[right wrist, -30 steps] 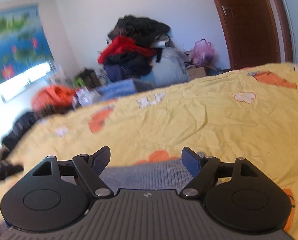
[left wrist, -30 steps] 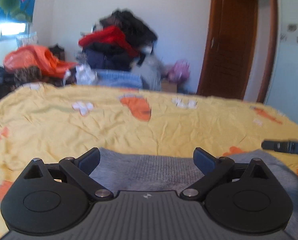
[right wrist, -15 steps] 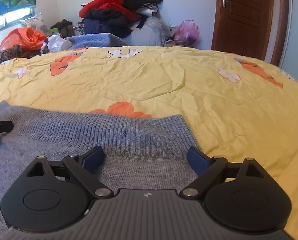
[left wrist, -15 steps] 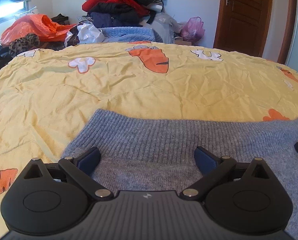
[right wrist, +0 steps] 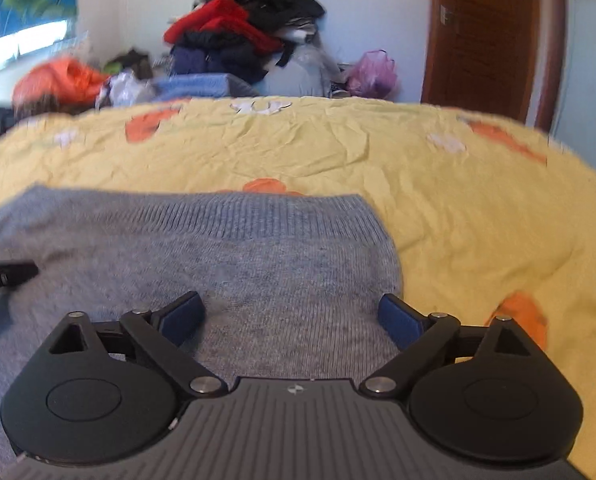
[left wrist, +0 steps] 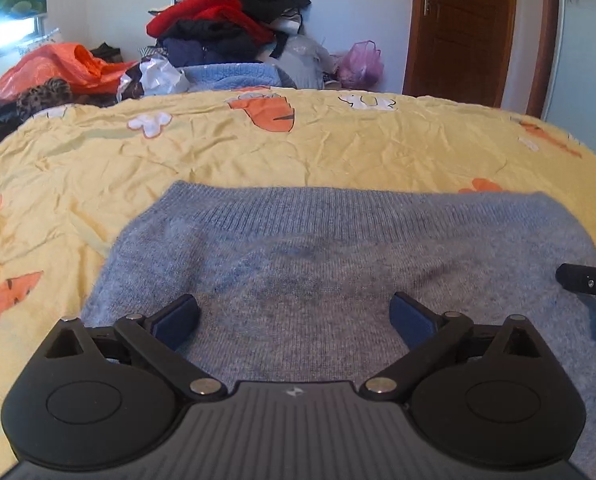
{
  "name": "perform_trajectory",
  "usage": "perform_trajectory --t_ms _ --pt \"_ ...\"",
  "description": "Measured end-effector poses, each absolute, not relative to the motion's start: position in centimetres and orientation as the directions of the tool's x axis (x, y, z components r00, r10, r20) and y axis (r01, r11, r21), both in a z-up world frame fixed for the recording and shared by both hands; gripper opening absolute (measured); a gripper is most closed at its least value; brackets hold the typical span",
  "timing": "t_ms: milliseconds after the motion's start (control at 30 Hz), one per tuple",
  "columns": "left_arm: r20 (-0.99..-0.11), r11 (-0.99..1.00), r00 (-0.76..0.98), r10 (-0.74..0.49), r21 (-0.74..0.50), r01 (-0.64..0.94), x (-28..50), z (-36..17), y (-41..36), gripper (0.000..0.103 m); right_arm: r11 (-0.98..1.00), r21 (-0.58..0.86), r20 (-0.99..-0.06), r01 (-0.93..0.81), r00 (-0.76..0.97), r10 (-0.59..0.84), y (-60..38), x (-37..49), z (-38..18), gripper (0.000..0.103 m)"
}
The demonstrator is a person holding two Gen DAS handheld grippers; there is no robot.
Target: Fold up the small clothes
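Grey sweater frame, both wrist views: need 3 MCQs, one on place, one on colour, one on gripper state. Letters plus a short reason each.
1. Where does the grey sweater lie?
A. on the yellow bedspread
B. on the clothes pile by the wall
C. hanging on the door

2. What colour is the plastic bag beside the wooden door?
A. green
B. pink-purple
C. white

3. What state is the left gripper in?
A. shut on the sweater
B. shut on nothing
C. open, above the sweater

Answers:
1 A: the knit is spread flat with yellow carrot-print fabric showing around its far and side edges in both views.
2 B: the bag on the floor left of the door frame reads pink-purple.
3 C: the fingers stand wide apart with bare knit showing between them; the right gripper looks the same.
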State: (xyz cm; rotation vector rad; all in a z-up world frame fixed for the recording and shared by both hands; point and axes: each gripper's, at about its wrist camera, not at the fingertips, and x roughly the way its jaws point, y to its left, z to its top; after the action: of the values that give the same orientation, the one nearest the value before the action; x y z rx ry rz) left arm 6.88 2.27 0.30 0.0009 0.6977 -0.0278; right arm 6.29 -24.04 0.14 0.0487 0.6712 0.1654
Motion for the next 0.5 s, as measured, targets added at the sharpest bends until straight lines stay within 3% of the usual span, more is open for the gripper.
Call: perform_trajectory --t_ms 200,300,367,500 --pt "-0.643 1.0 0.765 -0.027 -0.01 0.027 7.2 0.3 2.4 0.103 0.98 0.116 -0.624 -0.163 0.756 0.2 -24.0 6.8 0.0 0.102" --pt "-0.641 0.999 0.767 -0.034 -0.017 0.029 7.2 0.3 2.5 0.103 0.979 0.127 -0.619 -0.158 0.758 0.203 -24.3 6.7 0.1 0.1" --pt "-0.64 0.999 0.768 -0.035 -0.02 0.03 7.1 0.3 2.6 0.103 0.989 0.086 -0.613 -0.123 0.776 0.15 -23.9 6.0 0.5 0.094" --pt "-0.64 0.999 0.768 -0.035 -0.019 0.029 7.1 0.2 2.6 0.103 0.984 0.006 -0.568 -0.181 0.809 0.152 -21.6 3.2 1.5 0.096"
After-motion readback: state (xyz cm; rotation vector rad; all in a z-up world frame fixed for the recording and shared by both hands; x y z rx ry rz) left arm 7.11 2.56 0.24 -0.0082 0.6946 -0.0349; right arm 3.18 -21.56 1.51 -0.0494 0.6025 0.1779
